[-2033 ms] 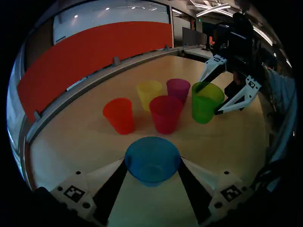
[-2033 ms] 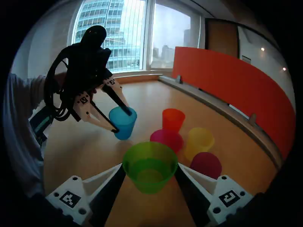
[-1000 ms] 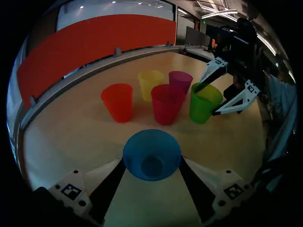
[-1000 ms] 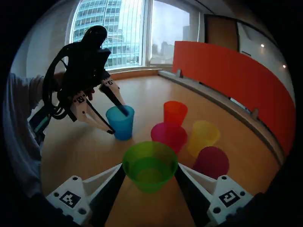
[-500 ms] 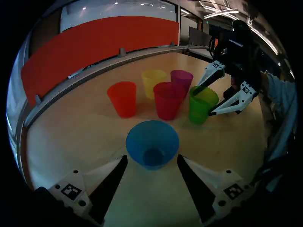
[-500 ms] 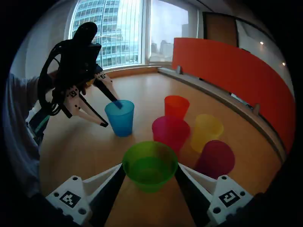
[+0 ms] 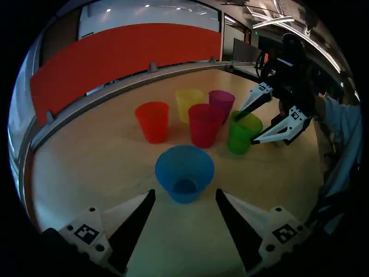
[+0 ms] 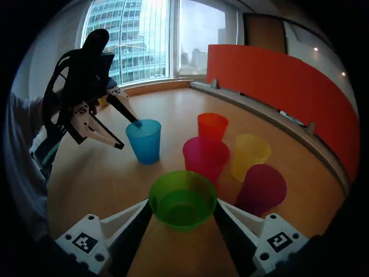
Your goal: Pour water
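The right gripper [image 8: 182,203] is clamping the green cup [image 7: 241,133] by both sides, held low and level. The cup is sitting on the table [image 7: 92,166], just right of the pink cup [image 7: 204,125]. It's thin plastic, so probably light and squishy, and mid-wall is looking like the safest grip. The left gripper [image 7: 184,191] is hanging wide open just short of the blue cup [image 7: 184,171].

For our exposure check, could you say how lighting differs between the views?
Right gripper view: bright windows backlight the left gripper into a silhouette. Left gripper view: dimmer, ceiling-lit; the right gripper looks dark; the orange wall bows from fisheye distortion.
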A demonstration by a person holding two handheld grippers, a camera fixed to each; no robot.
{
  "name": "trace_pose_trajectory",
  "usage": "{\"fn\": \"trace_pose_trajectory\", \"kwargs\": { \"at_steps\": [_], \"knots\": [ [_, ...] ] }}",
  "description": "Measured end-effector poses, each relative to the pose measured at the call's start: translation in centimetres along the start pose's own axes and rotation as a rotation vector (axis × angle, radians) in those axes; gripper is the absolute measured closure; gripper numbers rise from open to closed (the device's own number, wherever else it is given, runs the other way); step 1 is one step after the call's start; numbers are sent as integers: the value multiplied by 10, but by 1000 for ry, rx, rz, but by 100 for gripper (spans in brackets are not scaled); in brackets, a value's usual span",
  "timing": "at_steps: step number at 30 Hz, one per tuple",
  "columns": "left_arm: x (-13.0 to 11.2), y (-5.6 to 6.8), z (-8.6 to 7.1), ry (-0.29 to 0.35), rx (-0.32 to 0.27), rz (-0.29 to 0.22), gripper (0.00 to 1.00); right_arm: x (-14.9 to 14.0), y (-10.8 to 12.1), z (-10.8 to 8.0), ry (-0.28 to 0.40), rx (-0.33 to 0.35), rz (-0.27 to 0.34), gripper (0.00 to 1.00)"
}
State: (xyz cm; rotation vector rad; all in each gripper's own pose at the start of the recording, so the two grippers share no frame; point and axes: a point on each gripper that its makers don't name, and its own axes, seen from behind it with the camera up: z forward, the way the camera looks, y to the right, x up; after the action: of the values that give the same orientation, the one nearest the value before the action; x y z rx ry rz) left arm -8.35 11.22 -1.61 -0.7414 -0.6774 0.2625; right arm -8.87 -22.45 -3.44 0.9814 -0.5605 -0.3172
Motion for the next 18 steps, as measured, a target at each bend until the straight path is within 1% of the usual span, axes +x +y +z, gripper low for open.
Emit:
{"fn": "trace_pose_trajectory", "kwargs": {
  "at_steps": [2,4,5,11,18],
  "knots": [
    [-1,2,-1,2,-1,-7,2,0,0,-1,3,-3,7,6],
    [-1,3,-2,3,-2,-13,3,-1,2,-2,2,-11,10,0],
    [-1,3,-2,4,-2,-16,3,-1,2,-2,1,-16,12,0],
    [-3,2,-7,15,12,-28,3,-6,3,-9,-2,-29,12,0],
    [-7,1,-18,33,32,-54,3,-11,5,-23,7,-63,22,0]
  ]
}}
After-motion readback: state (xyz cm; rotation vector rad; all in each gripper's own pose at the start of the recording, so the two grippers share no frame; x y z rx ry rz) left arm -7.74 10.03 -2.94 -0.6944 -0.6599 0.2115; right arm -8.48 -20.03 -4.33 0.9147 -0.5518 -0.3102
